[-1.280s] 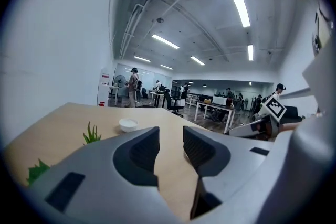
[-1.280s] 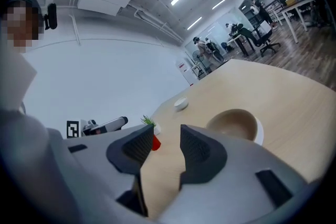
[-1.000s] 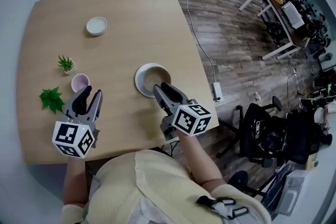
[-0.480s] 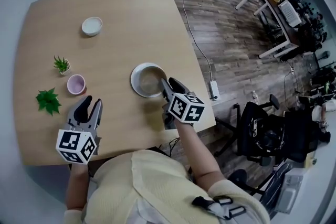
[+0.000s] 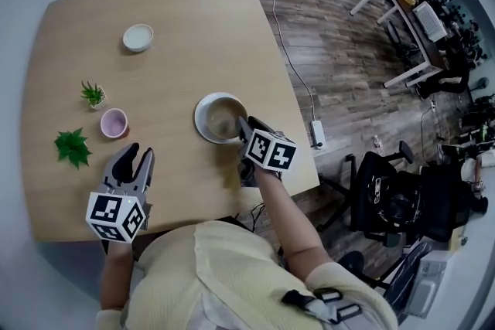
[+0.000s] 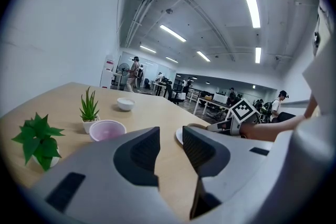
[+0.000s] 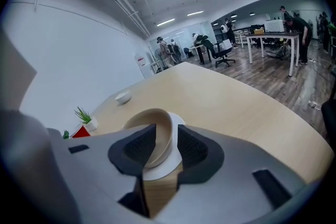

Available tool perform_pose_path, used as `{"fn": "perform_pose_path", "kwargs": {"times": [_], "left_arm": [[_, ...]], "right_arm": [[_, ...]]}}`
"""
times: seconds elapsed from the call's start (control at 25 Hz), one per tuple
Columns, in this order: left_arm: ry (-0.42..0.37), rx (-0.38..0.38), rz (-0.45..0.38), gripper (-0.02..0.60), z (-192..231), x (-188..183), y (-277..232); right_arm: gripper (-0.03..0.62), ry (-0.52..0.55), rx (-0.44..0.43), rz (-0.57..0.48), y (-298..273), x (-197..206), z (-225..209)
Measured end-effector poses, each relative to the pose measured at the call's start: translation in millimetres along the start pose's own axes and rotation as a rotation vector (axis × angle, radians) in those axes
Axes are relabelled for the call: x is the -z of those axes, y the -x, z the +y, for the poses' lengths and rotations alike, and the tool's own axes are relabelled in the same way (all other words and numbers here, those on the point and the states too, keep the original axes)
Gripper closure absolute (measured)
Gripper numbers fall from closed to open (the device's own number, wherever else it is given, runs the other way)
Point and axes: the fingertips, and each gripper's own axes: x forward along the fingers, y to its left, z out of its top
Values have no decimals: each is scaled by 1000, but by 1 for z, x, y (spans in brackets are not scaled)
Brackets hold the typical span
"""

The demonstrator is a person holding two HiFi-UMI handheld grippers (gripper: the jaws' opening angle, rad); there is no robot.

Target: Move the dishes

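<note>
Currently: right gripper closing over the bowl rim

The right gripper (image 7: 167,139) straddles the near rim of the beige bowl (image 7: 149,120), one jaw inside and one outside. Its jaws have just been closing and do not appear to pinch yet. A rim hold likely suits lifting the bowl off the white plate (image 7: 160,170). The left gripper (image 6: 169,136) hovers spread and empty near the pink bowl (image 6: 107,129). Both dishes sit close to the right edge of the tabletop (image 5: 201,27); free room lies toward its centre.
</note>
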Motion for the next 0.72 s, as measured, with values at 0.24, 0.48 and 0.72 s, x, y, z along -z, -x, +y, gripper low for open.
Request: {"fn": "perform_pose_path", "kwargs": {"times": [0.24,0.48,0.72], "left_arm": [[10,-18,-1,440,5,3,2],[26,-38,0,440,7,8,4],[39,-58,-1,440,11,10,8]], "right_arm": [[471,-14,15,21,-5,5,-4],[487,-19,14,33,-8,6,-5],[562,-31,3,20,-8,2,-2]]}}
